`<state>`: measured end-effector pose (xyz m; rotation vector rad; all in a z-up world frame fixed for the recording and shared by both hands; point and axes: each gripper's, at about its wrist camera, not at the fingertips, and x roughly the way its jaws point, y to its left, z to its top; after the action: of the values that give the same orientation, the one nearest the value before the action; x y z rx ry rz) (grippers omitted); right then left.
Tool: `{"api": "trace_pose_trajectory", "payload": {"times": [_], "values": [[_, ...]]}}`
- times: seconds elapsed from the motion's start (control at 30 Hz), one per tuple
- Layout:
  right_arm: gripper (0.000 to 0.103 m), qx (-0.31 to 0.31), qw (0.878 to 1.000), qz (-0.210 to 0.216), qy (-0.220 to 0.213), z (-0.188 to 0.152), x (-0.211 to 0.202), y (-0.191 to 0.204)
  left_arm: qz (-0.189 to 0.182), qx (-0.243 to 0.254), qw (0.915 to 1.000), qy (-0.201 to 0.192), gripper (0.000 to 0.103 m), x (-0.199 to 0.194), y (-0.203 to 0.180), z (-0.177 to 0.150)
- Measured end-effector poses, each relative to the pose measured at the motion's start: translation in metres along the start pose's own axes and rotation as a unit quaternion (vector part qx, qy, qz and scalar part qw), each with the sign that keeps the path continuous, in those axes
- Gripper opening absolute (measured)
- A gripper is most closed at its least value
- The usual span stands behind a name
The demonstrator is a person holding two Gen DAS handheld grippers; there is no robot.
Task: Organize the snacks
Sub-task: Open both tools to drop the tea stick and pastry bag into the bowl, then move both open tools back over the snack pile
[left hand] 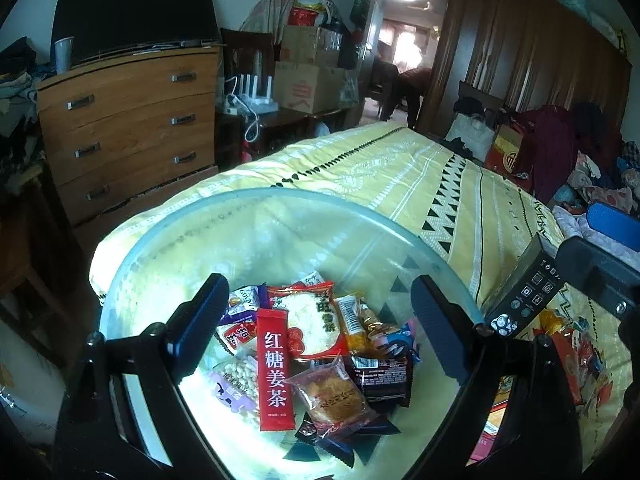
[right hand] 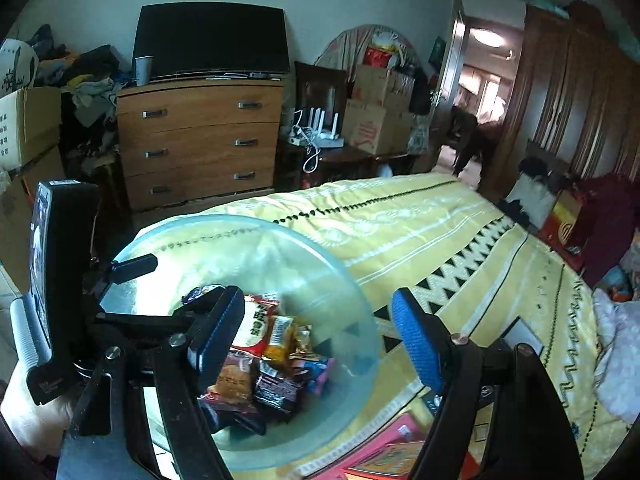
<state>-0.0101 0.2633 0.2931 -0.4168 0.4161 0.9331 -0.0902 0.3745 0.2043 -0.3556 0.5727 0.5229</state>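
Note:
A clear glass bowl (left hand: 256,200) sits on the yellow patterned bedspread (left hand: 400,168) and holds several wrapped snacks. Among them are a red stick sachet (left hand: 274,368), a red-and-white rice cracker packet (left hand: 316,324) and a cake in clear wrap (left hand: 334,396). My left gripper (left hand: 320,324) hangs open over the bowl with nothing between its fingers. My right gripper (right hand: 320,340) is open too, straddling the bowl's right rim (right hand: 370,340) from above, and touches no snack. One of its blue pads (left hand: 612,220) shows at the right edge of the left wrist view.
More loose snack packets (left hand: 580,352) lie on the bedspread right of the bowl, and flat red packets (right hand: 400,452) lie near its front. A wooden dresser (left hand: 128,128) with a TV stands beyond the bed's left edge. Clothes and bags (left hand: 560,148) are piled at the right.

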Motion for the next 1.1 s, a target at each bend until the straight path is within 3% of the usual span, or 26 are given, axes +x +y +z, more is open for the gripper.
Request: {"api": "trace_pose_trajectory", "payload": {"times": [0.6, 0.73, 0.87, 0.93, 1.03, 1.1], "values": [[0.079, 0.02, 1.0, -0.013, -0.011, -0.014, -0.038, -0.026, -0.009, 0.024, 0.9995, -0.019, 0.094, -0.024, -0.044, -0.003], [0.079, 0.039, 0.999, -0.011, -0.021, -0.031, -0.051, -0.042, -0.034, 0.038, 0.9985, -0.019, 0.094, -0.032, -0.066, -0.009], [0.079, 0.082, 0.996, -0.025, -0.035, -0.088, -0.079, -0.067, -0.095, 0.08, 0.9921, -0.019, 0.094, -0.048, -0.108, -0.029], [0.079, 0.124, 0.991, -0.035, -0.025, -0.141, -0.095, -0.086, -0.132, 0.119, 0.984, -0.016, 0.094, -0.057, -0.141, -0.045], [0.079, 0.186, 0.981, -0.055, 0.017, -0.226, -0.115, -0.113, -0.198, 0.168, 0.9657, -0.002, 0.094, -0.07, -0.194, -0.075], [0.079, 0.227, 0.969, -0.07, 0.069, -0.289, -0.125, -0.132, -0.244, 0.205, 0.9476, 0.016, 0.094, -0.073, -0.232, -0.101]]}}
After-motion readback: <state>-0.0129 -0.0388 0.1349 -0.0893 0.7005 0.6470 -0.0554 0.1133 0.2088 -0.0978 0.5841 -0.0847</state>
